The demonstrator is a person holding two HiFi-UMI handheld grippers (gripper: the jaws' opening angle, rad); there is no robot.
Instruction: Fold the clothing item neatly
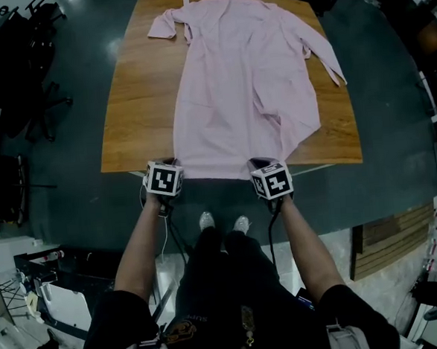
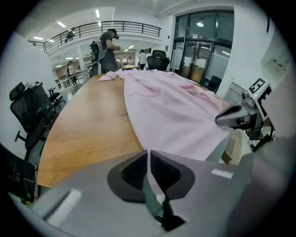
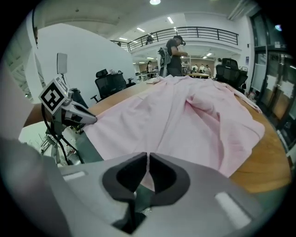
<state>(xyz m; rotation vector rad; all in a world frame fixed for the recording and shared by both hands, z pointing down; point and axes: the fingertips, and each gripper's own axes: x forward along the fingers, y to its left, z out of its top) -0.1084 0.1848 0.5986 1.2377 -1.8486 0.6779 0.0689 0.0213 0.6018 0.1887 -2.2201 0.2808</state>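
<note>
Garment of pale pink cloth (image 1: 246, 86), one piece, spread flat along one brown wooden table (image 1: 135, 101).
Its two sleeves (image 1: 162, 25) lie out to either side at the far end, and its hem (image 1: 211, 172) reaches the table's near edge. Two grey grippers meet that hem: the left gripper (image 2: 148, 158) has its jaws pressed together on the hem's left corner, and the right gripper (image 3: 148, 162) pinches the hem further right. One person's two forearms (image 1: 138, 250) reach down to them.
</note>
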